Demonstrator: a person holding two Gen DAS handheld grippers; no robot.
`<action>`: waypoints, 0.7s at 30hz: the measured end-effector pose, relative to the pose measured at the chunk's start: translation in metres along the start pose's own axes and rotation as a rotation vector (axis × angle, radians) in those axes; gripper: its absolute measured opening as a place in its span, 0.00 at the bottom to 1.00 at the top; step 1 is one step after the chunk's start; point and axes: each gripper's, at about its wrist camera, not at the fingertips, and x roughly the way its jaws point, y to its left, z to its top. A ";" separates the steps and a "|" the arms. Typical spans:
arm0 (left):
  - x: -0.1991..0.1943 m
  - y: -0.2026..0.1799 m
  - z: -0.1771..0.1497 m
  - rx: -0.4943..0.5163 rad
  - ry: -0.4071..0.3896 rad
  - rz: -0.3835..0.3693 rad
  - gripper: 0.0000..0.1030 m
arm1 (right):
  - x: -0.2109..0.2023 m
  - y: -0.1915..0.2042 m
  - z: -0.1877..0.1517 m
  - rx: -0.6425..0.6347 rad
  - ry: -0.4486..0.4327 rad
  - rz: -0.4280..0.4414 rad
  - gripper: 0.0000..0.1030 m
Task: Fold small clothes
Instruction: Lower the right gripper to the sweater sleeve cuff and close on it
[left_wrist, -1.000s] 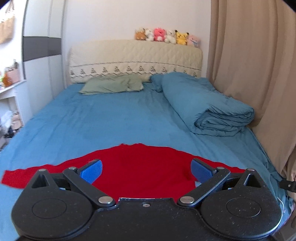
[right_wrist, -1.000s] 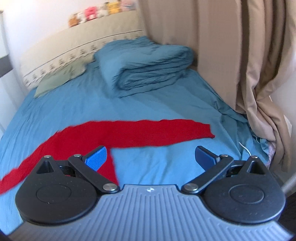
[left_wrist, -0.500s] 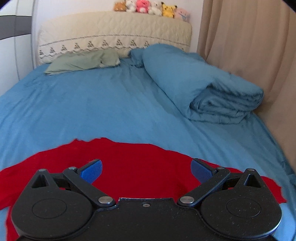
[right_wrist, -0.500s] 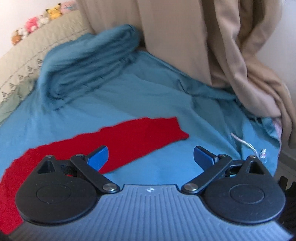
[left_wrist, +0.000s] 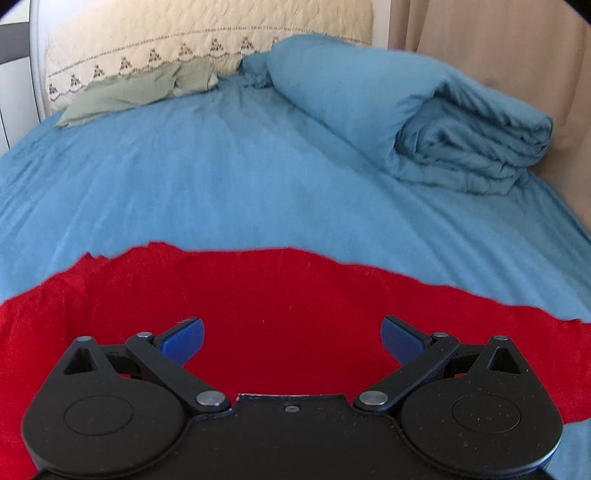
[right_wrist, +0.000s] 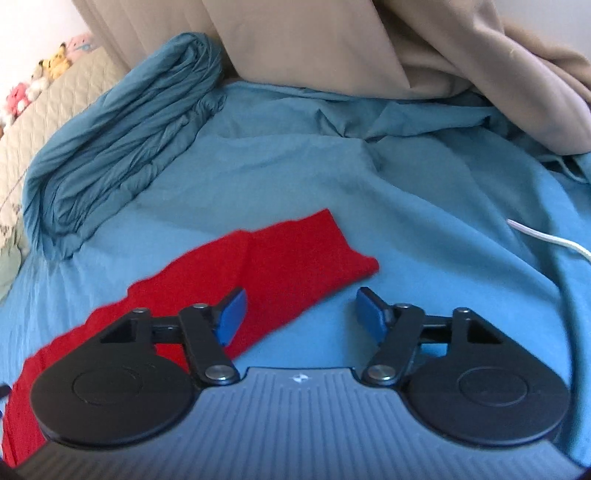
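The red garment (left_wrist: 280, 306) is lying spread flat on the blue bedsheet (left_wrist: 229, 177), near the foot end of the bed, and that flat layout is what is making a clean fold possible. The left gripper (left_wrist: 291, 334) is hanging over the broad middle of the cloth with its 2 blue pads set wide apart and nothing between them, so it is probably lining up on the body of the piece rather than gripping yet. In the right wrist view, the right gripper (right_wrist: 298, 308) is also standing wide and empty, straddling the lower edge of a long red sleeve-like strip (right_wrist: 295, 258) whose squared end is pointing toward the curtain (right_wrist: 332, 44); that placement suggests the strip's end is the next thing to be pinched and carried inward. Whether either tool is touching the fabric cannot be told. The folded blue duvet (left_wrist: 406, 110) and green pillow (left_wrist: 125, 96) are lying well apart toward the headboard (left_wrist: 184, 33), and a white cable (right_wrist: 546, 240) is lying on the sheet off to the right gripper's right.
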 end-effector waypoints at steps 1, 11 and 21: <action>0.005 0.002 -0.002 -0.003 0.007 0.003 1.00 | 0.004 0.001 0.001 0.009 -0.004 0.006 0.71; 0.045 0.014 -0.007 -0.041 0.070 0.046 1.00 | 0.007 0.014 -0.001 -0.001 -0.063 -0.005 0.20; 0.038 0.028 -0.001 -0.052 0.092 0.031 1.00 | -0.034 0.095 0.005 -0.134 -0.125 0.153 0.19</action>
